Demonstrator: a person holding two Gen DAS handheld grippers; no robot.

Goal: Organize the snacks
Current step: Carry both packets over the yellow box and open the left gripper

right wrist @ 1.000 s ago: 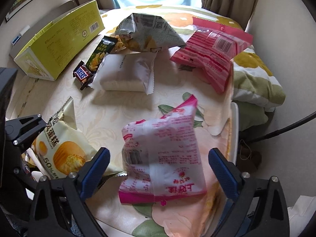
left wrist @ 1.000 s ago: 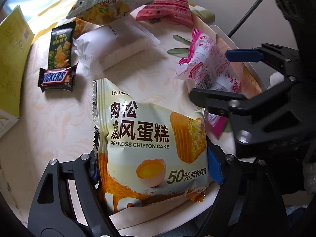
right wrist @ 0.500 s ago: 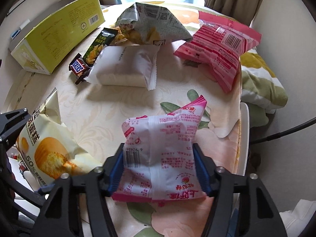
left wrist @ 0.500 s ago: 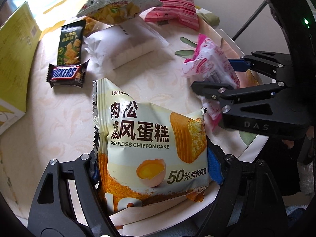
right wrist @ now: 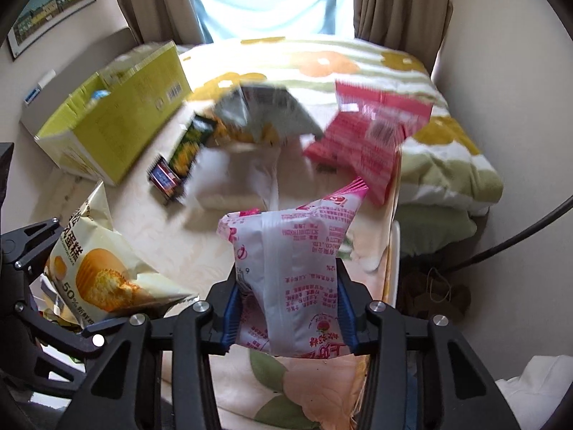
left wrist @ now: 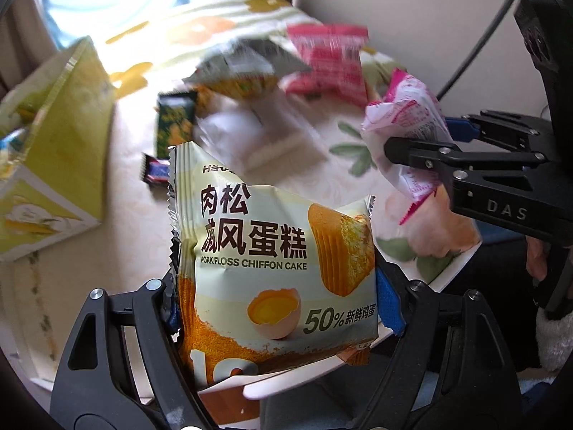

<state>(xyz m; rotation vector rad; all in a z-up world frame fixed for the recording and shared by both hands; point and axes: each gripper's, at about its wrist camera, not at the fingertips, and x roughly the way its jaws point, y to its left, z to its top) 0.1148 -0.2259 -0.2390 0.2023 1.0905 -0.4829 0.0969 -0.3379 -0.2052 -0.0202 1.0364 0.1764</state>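
Note:
My left gripper (left wrist: 275,308) is shut on a cream and orange pork floss chiffon cake packet (left wrist: 272,251), held upright above the table. The right wrist view shows that same cake packet (right wrist: 96,268) at the lower left. My right gripper (right wrist: 288,308) is shut on a pink and white snack packet (right wrist: 290,268), squeezed between its blue pads and lifted off the flowered tablecloth (right wrist: 200,254). From the left wrist view the pink and white packet (left wrist: 408,136) hangs at the right in the black fingers of the other gripper.
A yellow-green carton (right wrist: 118,132) stands open at the left. Behind lie a Snickers bar (right wrist: 164,179), a green cracker pack (right wrist: 191,147), a white packet (right wrist: 236,175), a grey chip bag (right wrist: 261,114) and a red-pink packet (right wrist: 372,136). A flowered blanket (right wrist: 447,165) is at the right.
The right gripper closed onto the pink and white packet and lifted it off the cloth. The left gripper rose with the cake packet, and the table now looks farther away.

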